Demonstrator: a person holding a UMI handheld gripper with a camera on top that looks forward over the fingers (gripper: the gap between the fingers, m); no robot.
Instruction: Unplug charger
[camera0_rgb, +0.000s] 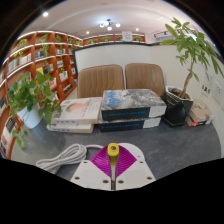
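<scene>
A small yellow-tipped piece (113, 150), judged to be part of the charger or its plug, was seen at the very tips of the fingers, set against the magenta pads (105, 160). The gripper (113, 160) appeared drawn nearly together around that piece, but it could not be told whether both fingers pressed on it or merely flanked it. A white cable (62, 158) was noted lying in loops on the grey tabletop (170, 140) just beside the fingers, on their left; its connection to the yellow-tipped piece was hidden. No socket or power strip could be made out. Beyond the fingers, stacked books (130, 108) lay in the middle of the tabletop, with a second flat stack (76, 114) to the left. A leafy potted plant (32, 98) stood at the far left and a taller potted plant (186, 60) at the far right. Two brown chairs (122, 78) were set behind the tabletop, with red bookshelves (45, 58) along the left wall. Risks were judged as follows: a shallow hold could slip off the plug when pulled; an angled pull could bend the connector; the slack cable could snag and drag.
</scene>
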